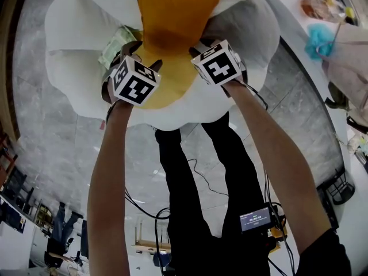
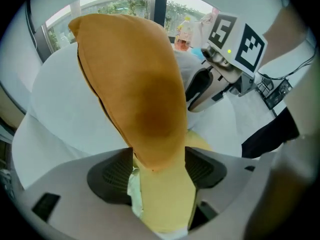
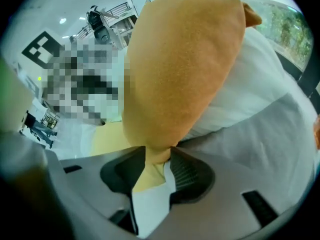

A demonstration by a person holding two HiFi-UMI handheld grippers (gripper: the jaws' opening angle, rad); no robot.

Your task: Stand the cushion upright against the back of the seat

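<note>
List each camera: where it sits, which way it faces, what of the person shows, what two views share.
Head view: on the head, steeply down at cushion and seat; forearms, legs, left gripper, right gripper show.
Left gripper view: along its jaws, clamped on the cushion; right gripper and forearm beyond.
Right gripper view: along its jaws, pinching the cushion; left gripper's cube beyond.
Both gripper views share cushion and seat.

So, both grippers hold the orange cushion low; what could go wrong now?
The right gripper pinches only a thin corner of the cushion, so it may slip out. The left gripper also holds the bottom edge, so the soft top could flop forward off the white seat once released.
</note>
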